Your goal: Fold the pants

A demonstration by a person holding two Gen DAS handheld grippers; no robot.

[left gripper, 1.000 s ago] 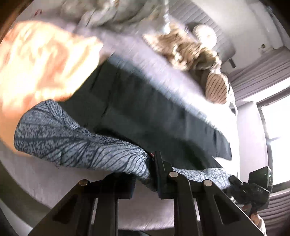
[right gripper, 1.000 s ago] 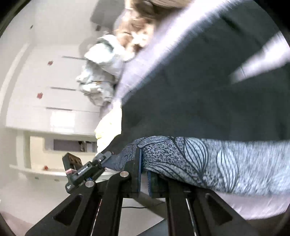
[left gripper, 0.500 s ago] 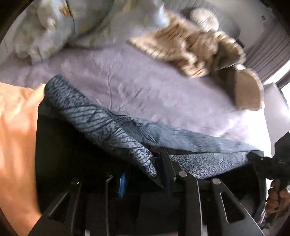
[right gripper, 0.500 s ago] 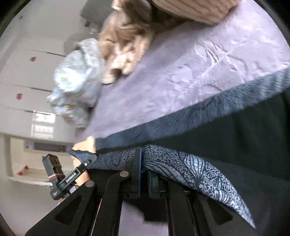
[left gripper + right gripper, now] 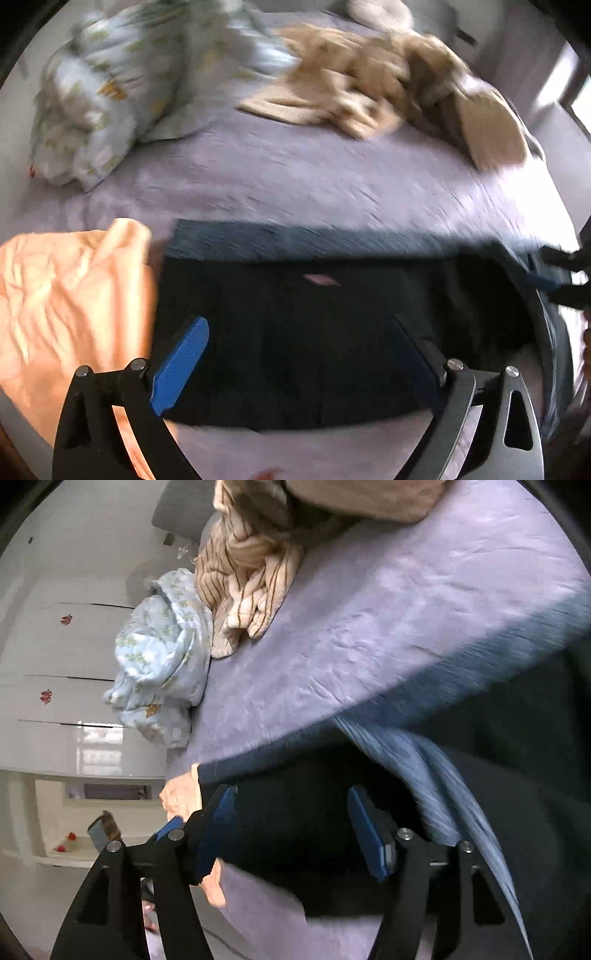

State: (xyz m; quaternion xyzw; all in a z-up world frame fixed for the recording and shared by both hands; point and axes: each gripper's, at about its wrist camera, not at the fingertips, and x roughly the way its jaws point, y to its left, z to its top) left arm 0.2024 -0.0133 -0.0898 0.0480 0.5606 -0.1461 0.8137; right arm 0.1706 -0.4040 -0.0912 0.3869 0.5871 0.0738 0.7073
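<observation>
Now one pair of pants point(image 5: 295, 332) lies under two just-opened grippers point(image 5: 299, 354) point(image 5: 291, 830).

A bed point(image 5: 280, 173) with a lilac quilted cover fills both views. At its far side lie a pale blue floral duvet point(image 5: 110, 92) and a crumpled tan striped blanket point(image 5: 251, 576). White wardrobe doors point(image 5: 66, 646) with small red ornaments line one wall, and daylight comes from a window point(image 5: 580, 92) at the right edge.

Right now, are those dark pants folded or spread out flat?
Folded: the pants lie as a compact dark rectangle on the bed, a patterned layer doubled along the far edge.
</observation>
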